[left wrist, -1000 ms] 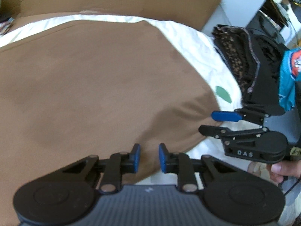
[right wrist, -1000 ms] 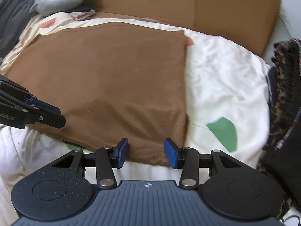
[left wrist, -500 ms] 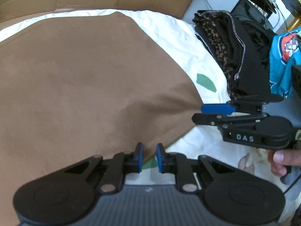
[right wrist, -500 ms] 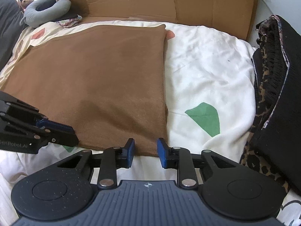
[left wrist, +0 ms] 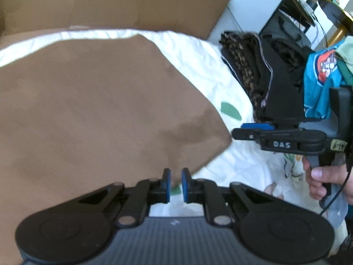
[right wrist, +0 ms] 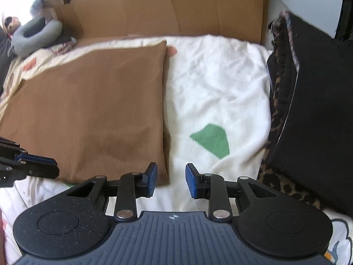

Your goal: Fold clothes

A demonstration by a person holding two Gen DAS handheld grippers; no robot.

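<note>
Now the brown cloth (right wrist: 92, 114) lies flat on the bed (right wrist: 211, 88), just ahead of both tongs, its near hem running crosswise from one to the other and its long side edge running away toward the cardboard (right wrist: 176, 6). The left tongs (left wrist: 175, 185) hang over the hem partway along it, pads nearly pressed together after closing further; a narrow gap shows between them and, as far as I can tell, no cloth is in it. The right tongs (right wrist: 171, 180) sit at the near right corner, spread moderately, the left pad over the cloth's edge and the right pad over bare sheet, nothing pinched. So the right tongs are nearer the corner, and a fold away from the tongs would probably need both to bite the hem first. Only the left view shows the hand (left wrist: 324, 176) gripping the right tool and a teal shirt (left wrist: 320, 84); only the right view shows the neck pillow (right wrist: 35, 37) at the far left.
</note>
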